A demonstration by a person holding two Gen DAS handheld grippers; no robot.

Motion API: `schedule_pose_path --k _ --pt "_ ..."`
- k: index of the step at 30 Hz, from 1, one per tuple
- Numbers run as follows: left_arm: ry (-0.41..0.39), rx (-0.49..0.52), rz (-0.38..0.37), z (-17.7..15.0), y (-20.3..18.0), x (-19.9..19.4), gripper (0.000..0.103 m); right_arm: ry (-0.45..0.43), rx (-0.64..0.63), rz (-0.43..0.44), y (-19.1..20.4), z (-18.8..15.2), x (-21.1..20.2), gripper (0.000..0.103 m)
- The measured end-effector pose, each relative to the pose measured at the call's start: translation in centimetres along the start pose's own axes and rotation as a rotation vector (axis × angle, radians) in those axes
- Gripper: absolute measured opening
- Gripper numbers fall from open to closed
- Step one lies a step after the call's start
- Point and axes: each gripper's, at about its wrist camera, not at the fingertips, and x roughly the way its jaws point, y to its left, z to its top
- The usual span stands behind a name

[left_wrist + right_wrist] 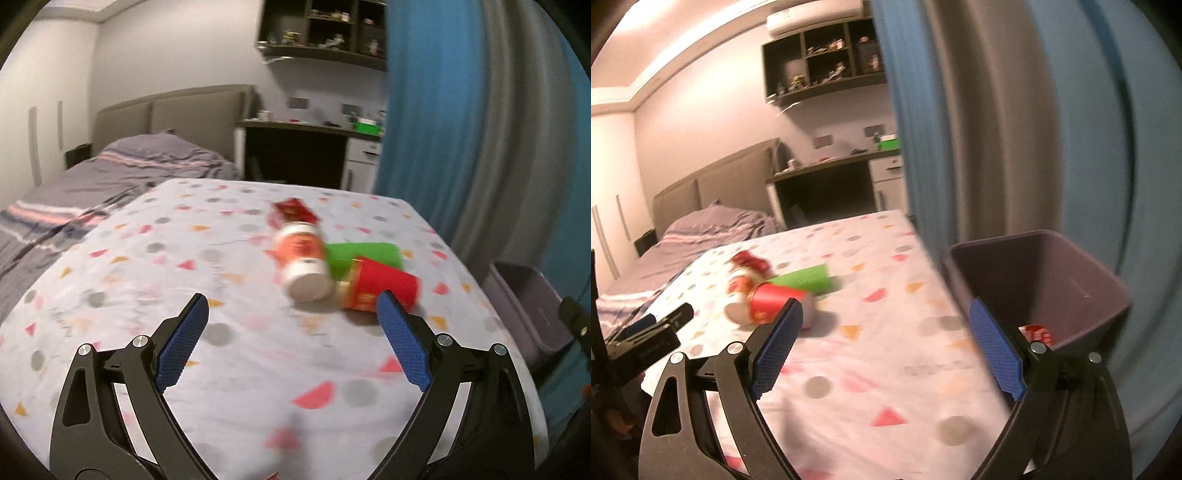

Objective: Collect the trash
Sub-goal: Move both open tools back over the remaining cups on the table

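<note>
A home bedroom, probably: bed (110,173), desk (306,129), wall shelves (321,29), curtains (461,129).

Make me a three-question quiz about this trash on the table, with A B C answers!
1. Where is the bin?
A. beside the table's edge
B. on the bed
C. on the desk

2. What colour is the cup lying behind the red cup?
A. yellow
B. green
C. black

3. How is the left tool?
A. shut on a cup
B. shut on nothing
C. open and empty

Answers: 1 A, the bin stands off the table by the curtain. 2 B, it is bright green. 3 C, its blue pads stand wide apart over bare cloth.
</note>
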Motion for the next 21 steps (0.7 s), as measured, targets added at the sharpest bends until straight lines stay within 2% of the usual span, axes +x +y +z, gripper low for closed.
schedule_pose_path --k 9,16,21 --pt "-0.030 -0.080 0.106 0.0 7.0 -0.4 0.091 0.095 -0.068 0.042 6.7 -1.1 5.0 0.089" --pt "-0.024 -0.139 0.123 0.0 10.8 0.3 0.091 0.159 -0.070 0.064 10.0 -1.3 9.4 0.089" --pt "-0.021 -0.168 0.124 0.0 12.4 0.7 0.091 0.186 -0.078 0.044 11.8 -1.2 12.3 0.089"
